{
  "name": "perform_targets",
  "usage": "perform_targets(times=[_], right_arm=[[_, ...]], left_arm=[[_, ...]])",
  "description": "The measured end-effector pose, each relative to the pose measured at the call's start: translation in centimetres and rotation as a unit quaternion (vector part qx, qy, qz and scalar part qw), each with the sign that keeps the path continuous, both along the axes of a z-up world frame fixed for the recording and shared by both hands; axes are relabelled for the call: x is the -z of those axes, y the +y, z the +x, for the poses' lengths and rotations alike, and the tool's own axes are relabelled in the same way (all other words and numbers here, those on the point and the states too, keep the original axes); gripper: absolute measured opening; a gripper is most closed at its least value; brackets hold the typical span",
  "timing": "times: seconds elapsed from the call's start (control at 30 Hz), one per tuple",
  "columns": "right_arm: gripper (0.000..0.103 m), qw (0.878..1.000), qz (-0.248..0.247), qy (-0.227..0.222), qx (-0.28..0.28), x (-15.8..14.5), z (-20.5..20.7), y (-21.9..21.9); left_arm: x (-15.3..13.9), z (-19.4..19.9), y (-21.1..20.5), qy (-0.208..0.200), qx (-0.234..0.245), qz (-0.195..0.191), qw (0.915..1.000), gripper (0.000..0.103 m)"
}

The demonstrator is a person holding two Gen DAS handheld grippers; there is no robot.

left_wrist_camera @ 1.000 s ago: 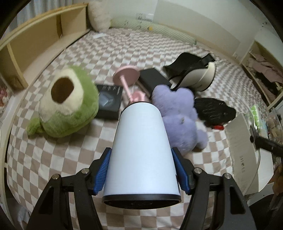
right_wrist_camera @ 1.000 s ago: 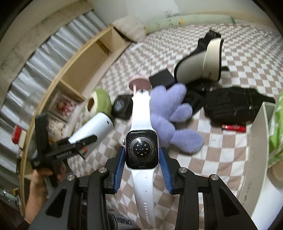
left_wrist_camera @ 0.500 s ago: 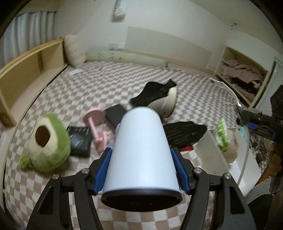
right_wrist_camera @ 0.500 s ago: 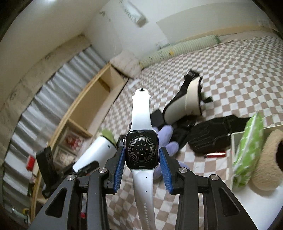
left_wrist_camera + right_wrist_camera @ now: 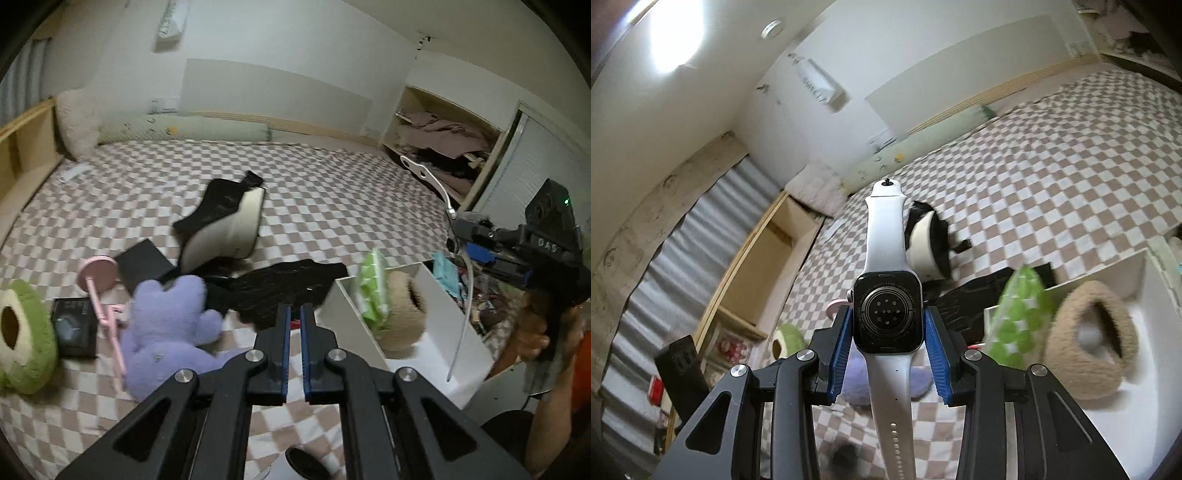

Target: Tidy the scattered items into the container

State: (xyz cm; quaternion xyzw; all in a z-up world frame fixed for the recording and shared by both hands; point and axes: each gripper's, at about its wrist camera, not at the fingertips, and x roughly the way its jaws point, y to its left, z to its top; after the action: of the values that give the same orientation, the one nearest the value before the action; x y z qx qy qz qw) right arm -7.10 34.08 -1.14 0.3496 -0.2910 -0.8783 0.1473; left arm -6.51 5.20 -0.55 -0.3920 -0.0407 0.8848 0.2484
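My left gripper (image 5: 294,314) is shut with nothing between its blue pads, above the checked bed near the white box (image 5: 439,295). A white cylinder with a black end (image 5: 310,465) shows just below it at the bottom edge. My right gripper (image 5: 886,332) is shut on a white-strapped smartwatch (image 5: 886,280), held back side up, left of the white box (image 5: 1145,314). In the left wrist view that gripper (image 5: 476,243) hangs above the box's far side. The box holds a green checked pack (image 5: 373,288) and a tan plush slipper (image 5: 402,314).
On the bed lie a purple plush (image 5: 166,332), a green plush (image 5: 22,332), a pink stand (image 5: 99,280), black gloves (image 5: 280,288), a white and black headset (image 5: 225,229) and two black boxes (image 5: 144,262). A wooden shelf (image 5: 768,266) runs along the left.
The left gripper has let go of the white cylinder and its jaws have shut; the cylinder now sits below it. Both grippers have risen and swung right toward the white box.
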Motion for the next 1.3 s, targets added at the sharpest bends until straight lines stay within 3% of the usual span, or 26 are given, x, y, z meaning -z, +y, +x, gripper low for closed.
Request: perform_targets(times=[0.17, 0.2, 0.23, 0.3, 0.47, 0.73, 1.3], right_arm=[[0.040, 1.000, 0.005, -0.020, 0.015, 1.2, 0.3, 1.8], [0.040, 1.000, 0.005, -0.023, 0.016, 1.3, 0.3, 2.1], [0.040, 0.999, 0.005, -0.026, 0.018, 1.5, 0.3, 2.3], [0.040, 0.999, 0.003, -0.029, 0.016, 1.5, 0.1, 2.4], [0.040, 0.999, 0.003, -0.031, 0.009, 1.3, -0.4, 2.1], [0.040, 0.999, 0.006, -0.034, 0.004, 1.2, 0.1, 1.8], [0.040, 0.999, 0.003, -0.041, 0.012, 1.6, -0.1, 2.0]], left_arm=[[2.4, -1.4, 2.1, -0.027, 0.009, -0.044, 0.9987, 0.007], [3.1, -1.8, 2.4, -0.034, 0.007, -0.053, 0.9980, 0.017], [3.6, -2.2, 2.6, -0.039, 0.009, -0.058, 0.9975, 0.042], [4.1, -2.4, 2.4, -0.043, 0.003, -0.056, 0.9975, 0.078], [5.3, -2.0, 1.9, -0.057, 0.007, -0.068, 0.9960, 0.079], [8.9, 0.3, 1.4, -0.089, 0.050, -0.127, 0.9866, 0.079], [8.2, -0.1, 0.6, -0.078, 0.030, -0.115, 0.9899, 0.079]])
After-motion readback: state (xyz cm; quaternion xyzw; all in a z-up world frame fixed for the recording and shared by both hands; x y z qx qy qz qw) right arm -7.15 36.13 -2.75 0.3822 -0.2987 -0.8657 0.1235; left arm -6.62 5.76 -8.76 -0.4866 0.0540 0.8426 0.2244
